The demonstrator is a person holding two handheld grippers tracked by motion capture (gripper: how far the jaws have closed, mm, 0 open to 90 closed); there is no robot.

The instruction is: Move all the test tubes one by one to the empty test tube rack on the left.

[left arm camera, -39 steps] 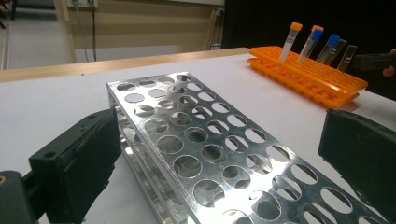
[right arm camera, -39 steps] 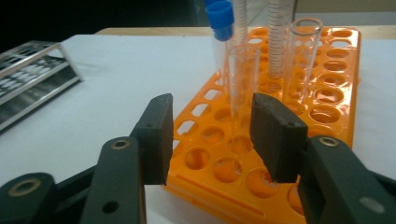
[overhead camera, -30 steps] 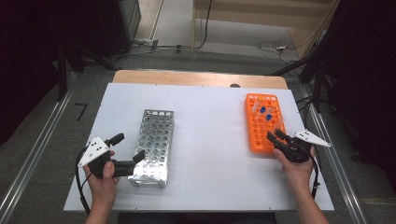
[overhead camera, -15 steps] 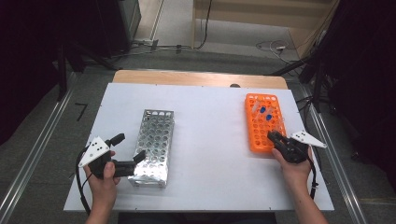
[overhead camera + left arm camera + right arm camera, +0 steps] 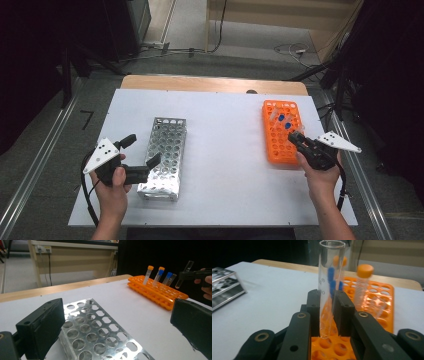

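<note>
Two black jaws of the right gripper (image 5: 326, 312) stand pressed against the sides of a clear, uncapped glass test tube (image 5: 329, 272), held upright with its rounded bottom hanging just above the holes of the orange plastic tube rack (image 5: 384, 315). The right gripper view brings out printed marks on the glass and, beyond it, an orange-capped tube (image 5: 362, 287) standing in the rack, with blurred blue caps seen through the glass. From the left gripper view the same clear tube (image 5: 183, 273) appears tilted and lifted clear of the rack's near end, beside a row of capped tubes: two orange tops and two blue (image 5: 169, 278).

The left gripper (image 5: 117, 327) has its jaws spread wide apart with nothing between them, framing the silver perforated metal rack (image 5: 100, 332), whose holes are empty. In the high view one jaw tip lies at that rack's left edge near its front corner.

Seen from above, the right hand (image 5: 320, 177) comes in from the bottom edge with the wrist straight, its gripper pointing up and left over the near right corner of the orange rack (image 5: 278, 145). The left hand (image 5: 112, 182) grips its tool low on the white table (image 5: 225, 150), pointing right toward the metal rack (image 5: 162, 160). Both racks sit well apart, one at each side.
</note>
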